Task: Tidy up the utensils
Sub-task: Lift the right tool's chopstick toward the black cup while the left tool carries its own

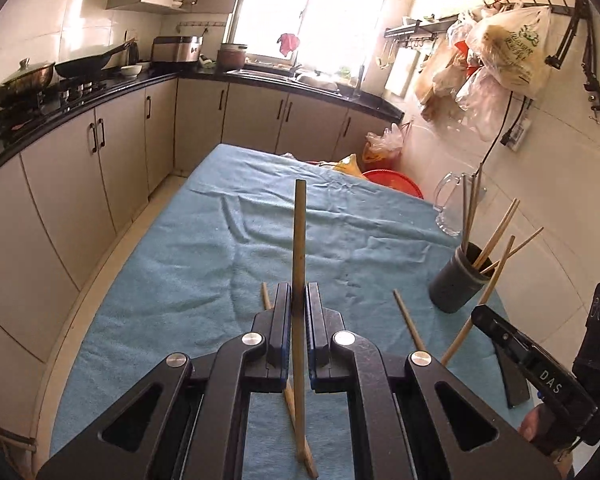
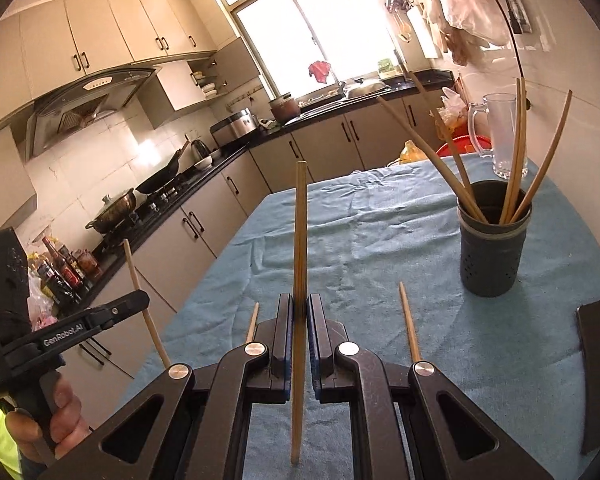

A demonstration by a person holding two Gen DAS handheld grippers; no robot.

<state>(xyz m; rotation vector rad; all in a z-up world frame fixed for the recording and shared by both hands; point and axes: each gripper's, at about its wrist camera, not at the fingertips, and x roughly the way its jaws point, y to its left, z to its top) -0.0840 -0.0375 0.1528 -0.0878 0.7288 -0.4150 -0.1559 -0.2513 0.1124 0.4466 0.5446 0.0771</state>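
Left tool (image 1: 299, 300) pinching slim wooden chopstick (image 1: 299, 240), right tool (image 2: 299, 308) pinching another stick (image 2: 300, 240), wrinkled blue cloth (image 1: 220, 240)

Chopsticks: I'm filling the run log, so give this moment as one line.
left claw: shut on chopstick | right claw: shut on chopstick | holder: several chopsticks inside | cloth: two loose

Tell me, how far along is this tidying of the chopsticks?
Several chopsticks already stand in the dark holder. The left tool and right tool each pinch one chopstick. Two loose chopsticks still lie on the blue cloth.
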